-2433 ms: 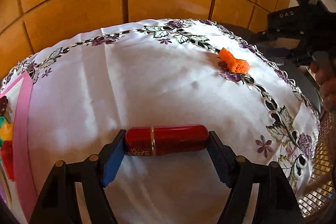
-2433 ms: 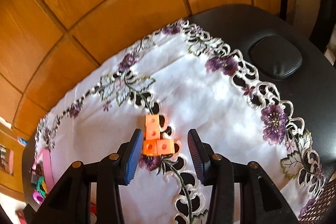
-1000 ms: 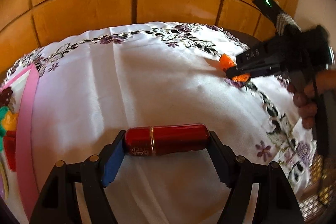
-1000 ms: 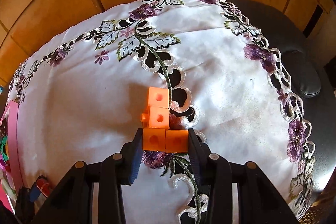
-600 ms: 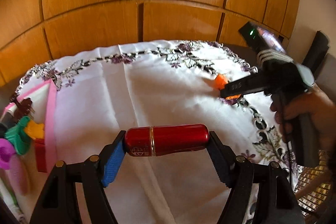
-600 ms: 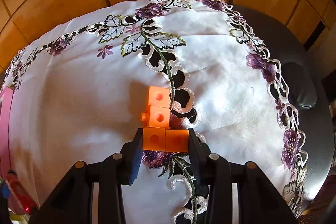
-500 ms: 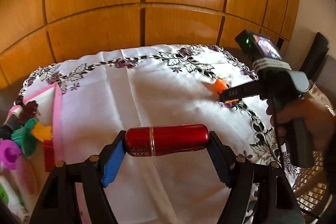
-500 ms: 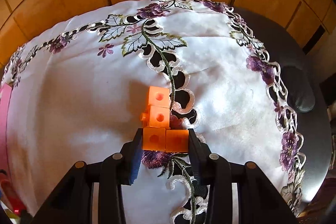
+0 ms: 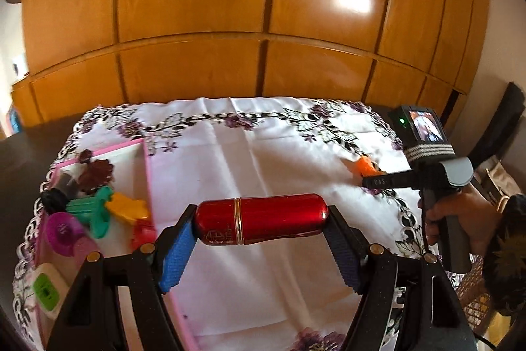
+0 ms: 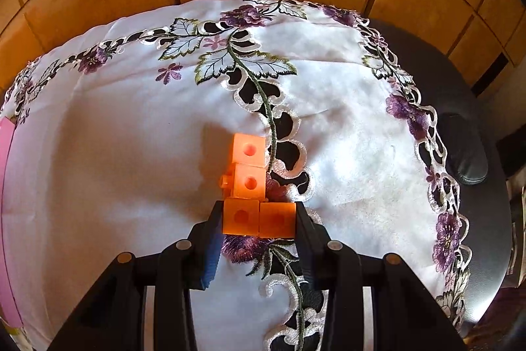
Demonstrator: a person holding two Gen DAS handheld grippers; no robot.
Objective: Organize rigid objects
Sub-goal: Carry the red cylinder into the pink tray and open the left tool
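Glossy wooden wall panels (image 9: 263,5), embroidered tablecloth (image 10: 131,137)

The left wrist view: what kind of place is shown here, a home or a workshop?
Most likely a room in a home: an embroidered white tablecloth covers the table, glossy wooden wardrobe doors stand behind it, and a pink tray holds small toys.

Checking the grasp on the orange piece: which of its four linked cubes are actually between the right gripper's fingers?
The two side-by-side cubes at the near end, inside the right gripper. The other two cubes stick out beyond the fingertips, ungripped.

embroidered white tablecloth (image 9: 263,153) before glossy wooden wall panels (image 9: 230,5).
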